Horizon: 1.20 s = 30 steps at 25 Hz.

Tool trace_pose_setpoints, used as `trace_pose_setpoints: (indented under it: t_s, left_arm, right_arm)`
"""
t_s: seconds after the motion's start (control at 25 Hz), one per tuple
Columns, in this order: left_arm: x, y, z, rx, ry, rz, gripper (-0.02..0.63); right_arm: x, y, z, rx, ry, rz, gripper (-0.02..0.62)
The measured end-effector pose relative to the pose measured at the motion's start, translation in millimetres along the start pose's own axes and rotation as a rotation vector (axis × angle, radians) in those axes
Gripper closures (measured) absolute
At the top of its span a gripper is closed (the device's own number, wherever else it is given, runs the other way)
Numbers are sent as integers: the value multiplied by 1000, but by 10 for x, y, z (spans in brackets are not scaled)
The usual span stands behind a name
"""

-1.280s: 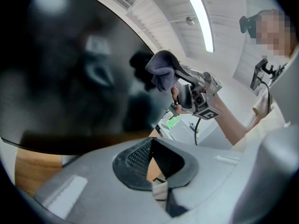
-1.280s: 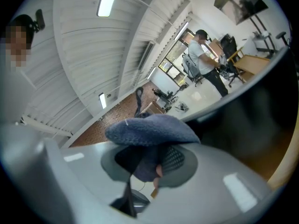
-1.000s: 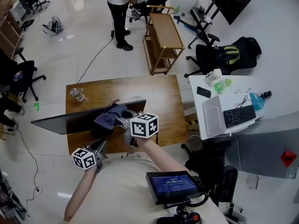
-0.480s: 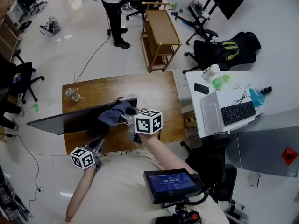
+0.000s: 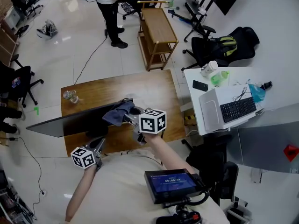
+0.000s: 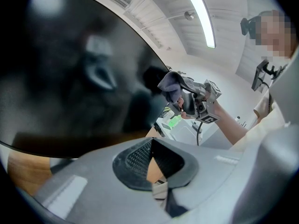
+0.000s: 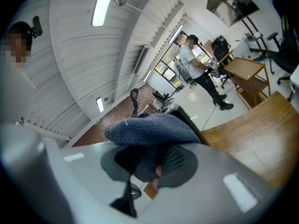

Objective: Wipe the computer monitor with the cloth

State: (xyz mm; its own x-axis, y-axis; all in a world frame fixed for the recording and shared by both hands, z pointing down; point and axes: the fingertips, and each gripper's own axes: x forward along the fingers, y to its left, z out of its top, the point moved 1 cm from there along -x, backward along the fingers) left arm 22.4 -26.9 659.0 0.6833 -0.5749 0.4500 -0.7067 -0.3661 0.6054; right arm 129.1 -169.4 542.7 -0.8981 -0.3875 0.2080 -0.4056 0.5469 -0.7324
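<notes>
Logged from head view: monitor (image 5: 70, 119) upright on wooden table (image 5: 145, 90), screen toward the operator, cloth (image 5: 118, 112) at its upper right corner; touching or just off the screen, not resolvable. Found right gripper (image 5: 129, 116) clamped on that cloth. Confirmed in right gripper view: blue-grey fabric bunched between the pads and draped over them, covering most of the monitor edge behind. Found left gripper (image 5: 100, 144) low at the near table edge, below the screen and apart from it. Checked left gripper view: jaws drawn nearly together, only a thin wedge of tabletop between the pads, nothing held. Seen only in left gripper view: dark glossy screen face filling the upper left, dim reflections in it, cloth at its right rim. Seen only in head view: plastic bottle (image 5: 70, 96) on the far left corner of the table, behind the monitor; white desk (image 5: 202, 122) to the right with laptop (image 5: 214, 107) and keyboard (image 5: 239, 108). Noted in head and right gripper views alike: standing person (image 5: 111, 3) near wooden cart (image 5: 159, 31) beyond the table
</notes>
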Motion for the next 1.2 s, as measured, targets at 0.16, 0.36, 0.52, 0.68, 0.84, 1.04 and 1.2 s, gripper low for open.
trace_pose_setpoints:
  t_s: [0.16, 0.36, 0.52, 0.68, 0.84, 1.04, 1.2]
  left_arm:
    - [46, -15, -13, 3, 4, -2, 606]
    - [71, -24, -50, -1, 17, 1, 606]
    - [80, -23, -60, -4, 20, 5, 606]
    - [102, -15, -83, -6, 30, 8, 606]
    - [129, 37, -104, -18, 45, 9, 606]
    - [178, 189, -223, -56, 72, 19, 606]
    - [249, 499, -448, -68, 131, 76, 606]
  right_arm:
    - [-105, -100, 13, -3, -10, -13, 509]
    - [-185, -189, -12, -4, -17, -35, 509]
    - [-223, -279, -62, -24, -12, -64, 509]
    - [-330, -423, -170, -34, -13, -125, 509]
    - [-483, -686, -436, -82, 15, -242, 509]
    - [-594, -1016, -1082, -262, 135, -374, 514]
    - [-571, -1213, -1570, -266, 213, -407, 515]
